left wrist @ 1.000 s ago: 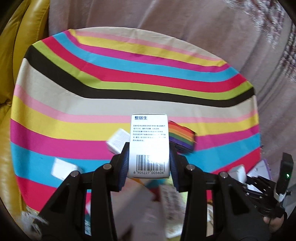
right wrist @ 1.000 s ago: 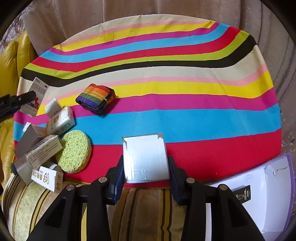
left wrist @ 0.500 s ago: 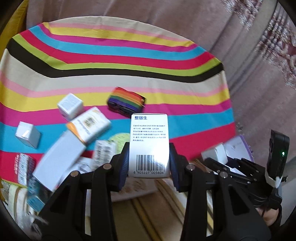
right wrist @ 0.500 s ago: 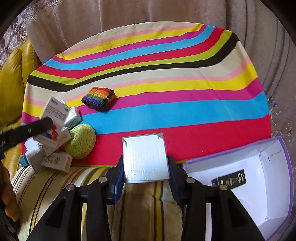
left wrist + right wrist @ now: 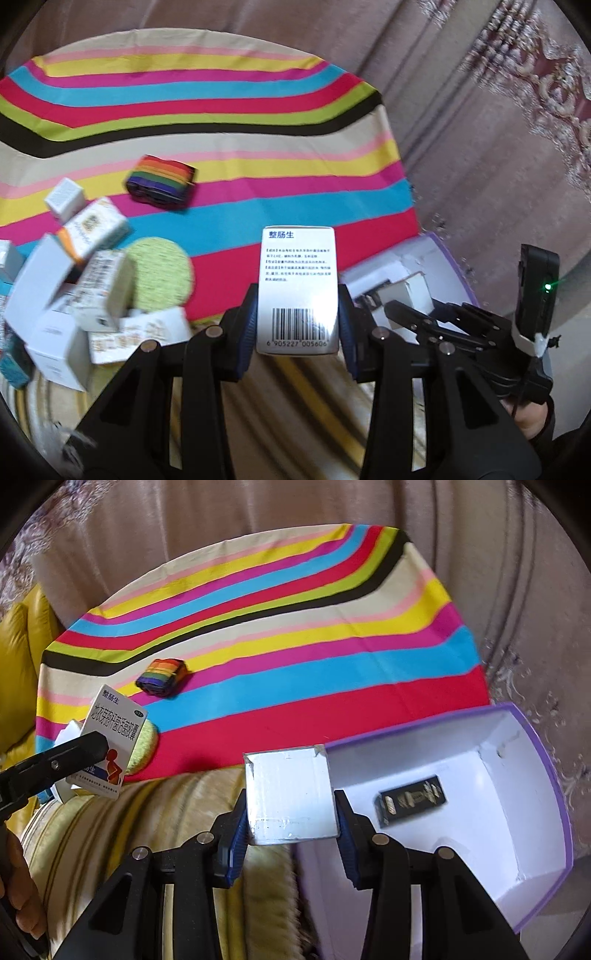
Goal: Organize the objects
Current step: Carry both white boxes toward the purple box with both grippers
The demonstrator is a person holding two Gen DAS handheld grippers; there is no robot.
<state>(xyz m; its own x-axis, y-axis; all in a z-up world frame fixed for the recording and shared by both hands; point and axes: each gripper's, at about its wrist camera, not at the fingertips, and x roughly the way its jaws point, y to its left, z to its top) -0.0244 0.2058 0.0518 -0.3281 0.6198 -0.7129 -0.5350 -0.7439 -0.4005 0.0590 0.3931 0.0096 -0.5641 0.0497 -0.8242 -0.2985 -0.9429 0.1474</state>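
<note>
My left gripper [image 5: 297, 314] is shut on a white medicine box [image 5: 297, 288] with blue print and a barcode. The same medicine box [image 5: 110, 746] shows at the left of the right wrist view, held above the near edge of the striped cloth. My right gripper [image 5: 291, 812] is shut on a plain white box [image 5: 291, 794], held just left of an open white bin with a purple rim [image 5: 543, 775]. A small black item [image 5: 410, 801] lies inside the bin. In the left wrist view the right gripper [image 5: 406, 310] and its white box [image 5: 410, 299] hover by the bin [image 5: 417, 258].
A striped cloth [image 5: 229, 129] covers the round table. On it lie a rainbow strap roll [image 5: 160, 179], a green sponge [image 5: 162, 273] and several small cartons [image 5: 92, 229] piled at the left. A yellow striped cushion [image 5: 147, 819] lies below the grippers. Curtains hang behind.
Both grippers have swung right with their boxes still held. The purple-rimmed bin has come fully into the right wrist view, and the carton pile has slid left in both views.
</note>
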